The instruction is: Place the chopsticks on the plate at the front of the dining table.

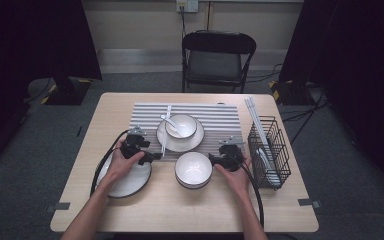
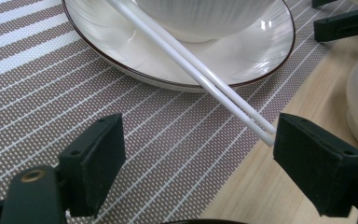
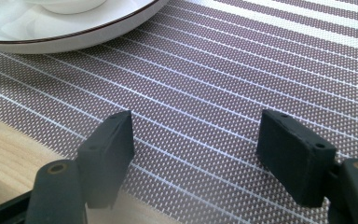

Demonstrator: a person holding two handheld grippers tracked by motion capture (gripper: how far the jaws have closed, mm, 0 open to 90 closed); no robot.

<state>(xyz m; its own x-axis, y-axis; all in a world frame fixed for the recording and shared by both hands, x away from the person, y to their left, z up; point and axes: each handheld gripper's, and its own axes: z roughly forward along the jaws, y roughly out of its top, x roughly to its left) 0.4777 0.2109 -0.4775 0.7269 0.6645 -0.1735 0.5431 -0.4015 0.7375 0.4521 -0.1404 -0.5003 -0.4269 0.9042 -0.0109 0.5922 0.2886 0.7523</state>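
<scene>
On the striped placemat point(image 1: 215, 120) I see the plate point(image 2: 261, 51) carrying a bowl, and white chopsticks point(image 2: 200, 70) lying across its rim, long axis running away from me, near tips by my left gripper point(image 2: 198, 154). Its jaws are spread, empty. My right gripper point(image 3: 196, 154) is spread over the mat.

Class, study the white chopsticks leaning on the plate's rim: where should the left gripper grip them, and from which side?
Grip the chopsticks near their lower tips on the striped mat, just past the plate. There they lie together, low and clear of the bowl. The left gripper, jaws open, should probably straddle both sticks from above.
</scene>
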